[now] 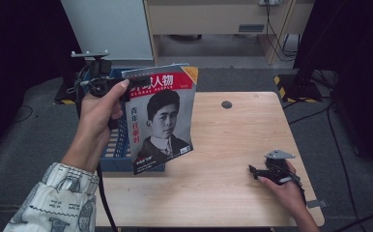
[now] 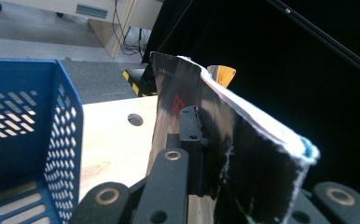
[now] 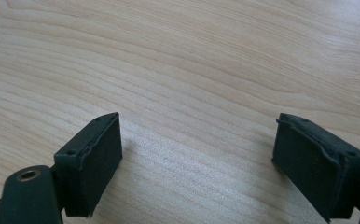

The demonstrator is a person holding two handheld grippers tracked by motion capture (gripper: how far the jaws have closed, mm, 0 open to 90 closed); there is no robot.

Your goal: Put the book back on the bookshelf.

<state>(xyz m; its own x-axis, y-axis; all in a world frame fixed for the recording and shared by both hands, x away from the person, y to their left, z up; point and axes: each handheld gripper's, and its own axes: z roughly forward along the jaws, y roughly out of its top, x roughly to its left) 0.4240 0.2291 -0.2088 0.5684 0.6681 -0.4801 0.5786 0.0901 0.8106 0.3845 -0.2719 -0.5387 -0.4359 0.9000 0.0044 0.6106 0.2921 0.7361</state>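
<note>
L gripper (image 1: pixel 121 89) was clamped on a magazine (image 1: pixel 163 116), held upright above the blue basket (image 1: pixel 114 150) at the table's left edge. R gripper (image 3: pixel 197 158) rested near right w/ jaws wide apart, nothing between.

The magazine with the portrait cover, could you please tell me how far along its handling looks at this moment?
Done: the glossy magazine with the portrait cover is off the table, clamped in the left gripper and hanging upright beside the blue perforated plastic basket. In hand: it is held in the air over the light wooden table. Left: it rests nowhere yet. The right gripper sits open, low over bare wood, idle.
</note>
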